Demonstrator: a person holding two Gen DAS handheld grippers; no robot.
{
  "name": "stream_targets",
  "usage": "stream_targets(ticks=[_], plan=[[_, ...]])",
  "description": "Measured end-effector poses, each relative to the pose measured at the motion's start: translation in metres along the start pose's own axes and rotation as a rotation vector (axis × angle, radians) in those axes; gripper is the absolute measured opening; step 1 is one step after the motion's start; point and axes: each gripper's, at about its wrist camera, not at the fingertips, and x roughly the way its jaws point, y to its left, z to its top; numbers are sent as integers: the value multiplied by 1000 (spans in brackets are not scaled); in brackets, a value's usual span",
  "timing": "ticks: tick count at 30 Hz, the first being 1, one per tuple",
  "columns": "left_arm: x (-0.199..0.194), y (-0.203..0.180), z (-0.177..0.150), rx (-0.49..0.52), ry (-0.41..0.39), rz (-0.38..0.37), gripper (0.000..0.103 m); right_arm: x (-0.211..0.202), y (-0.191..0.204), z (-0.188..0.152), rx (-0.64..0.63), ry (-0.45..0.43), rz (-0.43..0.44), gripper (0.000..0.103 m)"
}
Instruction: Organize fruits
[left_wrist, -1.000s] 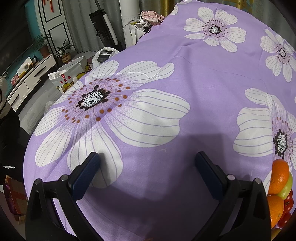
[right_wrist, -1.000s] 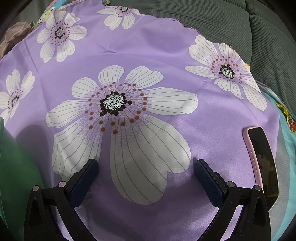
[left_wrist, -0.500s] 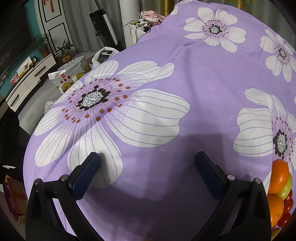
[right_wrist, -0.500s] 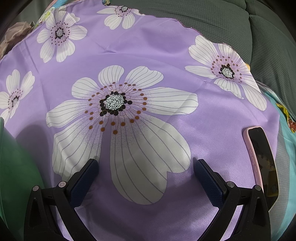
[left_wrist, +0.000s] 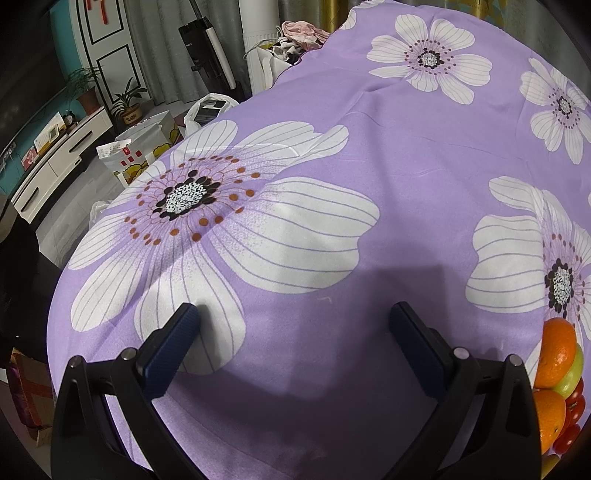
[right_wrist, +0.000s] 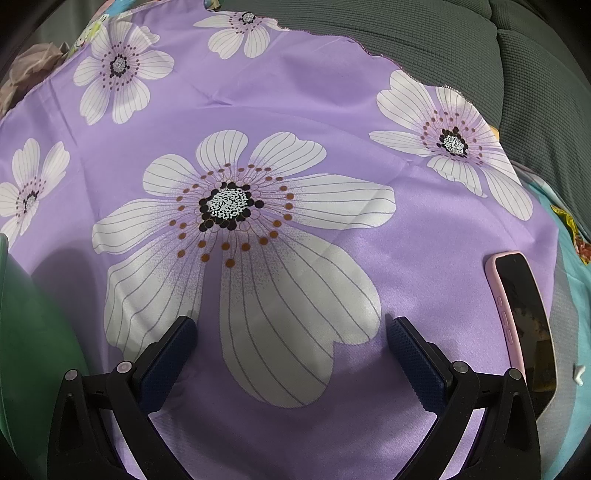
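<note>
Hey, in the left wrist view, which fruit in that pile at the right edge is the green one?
The green fruit, probably an apple, wedged between the upper orange and the lower orange; small red fruits sit beside it.

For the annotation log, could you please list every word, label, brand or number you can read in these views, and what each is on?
None can be read.
White bag on the floor: red marks and a receipt-like slip, too small.
Black upright appliance: a small pale mark, blurred.
Cards on the white cabinet: print too small.
Phone: screen dark, no text visible.
</note>
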Motion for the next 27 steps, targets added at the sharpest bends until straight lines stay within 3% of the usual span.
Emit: stream_targets(ticks=[2,4,6,9,12,16,20,22,23,25,27], plan=[[-2,2,1,-5,5,-18,99,-1,1,2,0,0,0,103],[-8,2,2,-2,11,-43,86,-2,2,5,-2,1,-3,103],[-19,3,6,-18,10,-102,83,-2,4,7,-8,4,-14,103],[-52,2,11,-56,-79,-221,83,-7,-3,11,14,2,24,102],[-87,-7,7,-13,-180,-344,85,-30,-18,8,38,-61,102,102],[-118,-27,-1,68,-242,-466,85,-98,-22,6,-95,-226,65,102],[-138,-44,-12,132,-268,-572,85,-184,-5,-11,-250,-394,288,102],[-144,-52,-18,160,-257,-634,85,-228,20,-34,-344,-482,465,102],[-144,-56,-21,177,-251,-650,85,-237,29,-42,-366,-499,515,102],[-148,-67,-26,222,-259,-652,85,-259,64,-65,-441,-485,660,102],[-150,-73,-31,255,-267,-646,85,-266,103,-81,-530,-383,786,102]])
